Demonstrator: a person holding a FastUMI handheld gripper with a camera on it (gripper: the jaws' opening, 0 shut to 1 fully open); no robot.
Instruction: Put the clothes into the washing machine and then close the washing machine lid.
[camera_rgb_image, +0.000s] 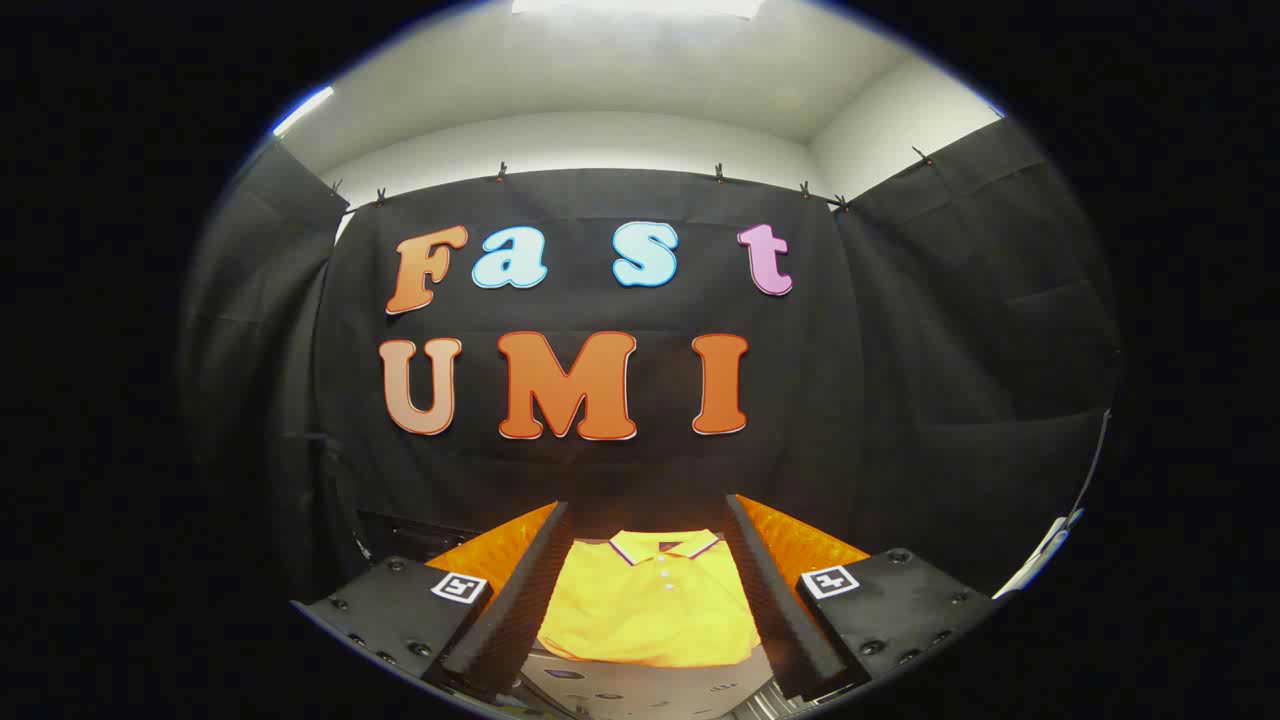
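The gripper (648, 540) is being held with its 2 fingers spread wide, nothing being pinched between them and neither finger being seen to touch the garment. A folded yellow polo shirt (650, 605) is being seen in the gap between the fingers, lying flat just ahead of them. Its collar (664, 545), trimmed with a dark and pale edge, is being pointed away from the gripper toward the black cloth wall (900, 400), so the shirt's long axis is being run roughly along the line of the fingers. A short placket with small buttons is being shown below the collar. The shirt's near edge is being seen resting on a pale surface (640, 690) close to the base of the fingers. A white ceiling (640, 70) is being lit above the wall.
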